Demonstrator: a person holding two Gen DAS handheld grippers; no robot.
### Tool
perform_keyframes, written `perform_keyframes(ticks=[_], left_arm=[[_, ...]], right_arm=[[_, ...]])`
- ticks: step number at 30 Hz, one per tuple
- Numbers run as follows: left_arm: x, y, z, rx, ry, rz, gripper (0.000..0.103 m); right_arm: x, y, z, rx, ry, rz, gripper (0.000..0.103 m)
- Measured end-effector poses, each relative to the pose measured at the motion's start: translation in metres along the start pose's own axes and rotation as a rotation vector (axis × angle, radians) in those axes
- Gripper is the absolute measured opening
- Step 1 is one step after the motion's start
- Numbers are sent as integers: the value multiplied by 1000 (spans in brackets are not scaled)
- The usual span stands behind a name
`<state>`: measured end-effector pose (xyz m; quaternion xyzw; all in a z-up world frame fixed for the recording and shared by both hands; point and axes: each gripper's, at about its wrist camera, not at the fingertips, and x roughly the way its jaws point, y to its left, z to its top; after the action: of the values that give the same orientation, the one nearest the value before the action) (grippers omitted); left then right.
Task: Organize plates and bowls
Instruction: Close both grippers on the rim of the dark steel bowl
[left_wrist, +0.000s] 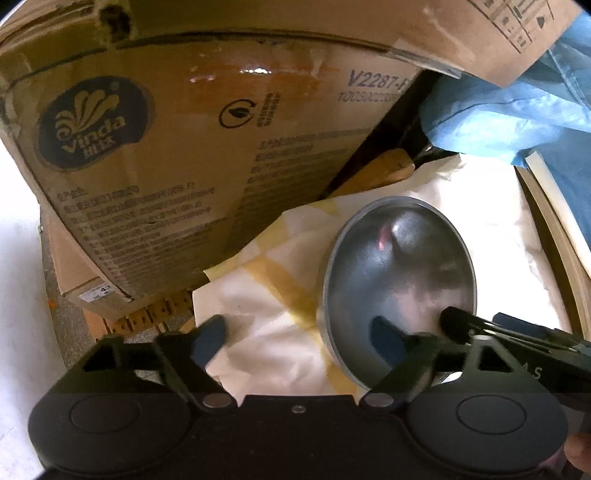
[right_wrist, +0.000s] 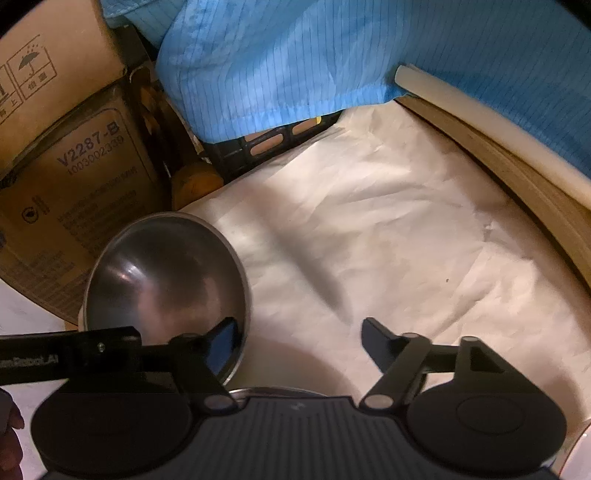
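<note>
Bowl first: the round grey metal bowl (left_wrist: 399, 273) sits tilted on crumpled white paper (right_wrist: 369, 229), beside a brown printed cardboard box (left_wrist: 147, 166). My left gripper (left_wrist: 299, 339) straddles its near rim, jaws partly open, no grip. My right gripper (right_wrist: 295, 339) likewise, one finger (right_wrist: 225, 343) inside the bowl, nothing clamped.

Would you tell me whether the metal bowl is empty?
Empty: the round grey metal bowl shows only bare, shiny inner surface with reflections.
</note>
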<state>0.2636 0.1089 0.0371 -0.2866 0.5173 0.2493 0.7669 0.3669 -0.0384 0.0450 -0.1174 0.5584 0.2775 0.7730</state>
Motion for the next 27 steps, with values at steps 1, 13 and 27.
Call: perform_keyframes(ticks=[1,13,27], left_arm=[[-1,1,0,-4,-5,6,73],[-14,3,-2,19,-44,-19,36],[-15,-8,-2,48,-69,-71,10]], right_arm=[[0,0,0,1,-3,10,66],[4,7,-4,43,-11,83,36],[-1,16,-8,64,-37,100,10]])
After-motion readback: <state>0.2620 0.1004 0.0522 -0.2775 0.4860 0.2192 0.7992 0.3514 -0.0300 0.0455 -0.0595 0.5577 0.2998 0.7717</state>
